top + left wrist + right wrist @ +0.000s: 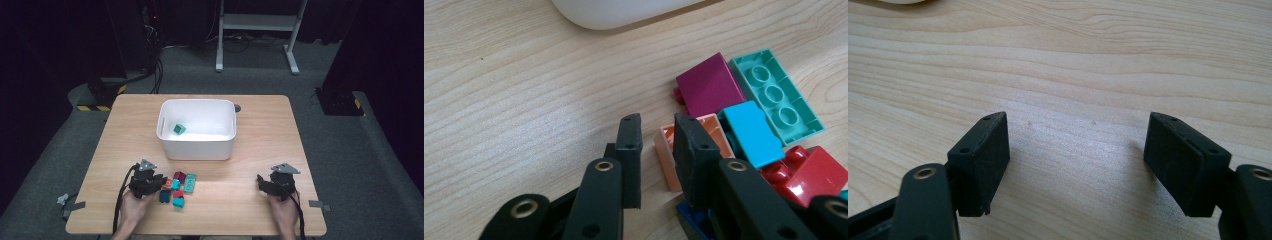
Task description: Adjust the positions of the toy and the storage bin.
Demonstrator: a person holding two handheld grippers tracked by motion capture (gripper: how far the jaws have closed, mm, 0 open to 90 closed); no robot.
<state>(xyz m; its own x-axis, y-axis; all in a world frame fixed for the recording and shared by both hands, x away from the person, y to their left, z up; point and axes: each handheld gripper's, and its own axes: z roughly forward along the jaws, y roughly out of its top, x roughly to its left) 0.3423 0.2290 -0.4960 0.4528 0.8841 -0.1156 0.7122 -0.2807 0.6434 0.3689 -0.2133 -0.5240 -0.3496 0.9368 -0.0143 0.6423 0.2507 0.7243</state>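
Left claw [656, 131] low at left edge of brick pile on bench [250, 200], jaws narrowed but not touching, empty gap between; right jaw overlapping orange brick [666, 147], no pinch visible. Right claw [1075, 160] spread wide over bare wood, nothing between. White bin [197, 145] just beyond pile, green brick [178, 129] inside.

A light wooden table [260, 130] carries a white tub [196, 145] near its middle. In front of the tub, a small cluster of coloured bricks [178, 189] lies on the wood, some touching.
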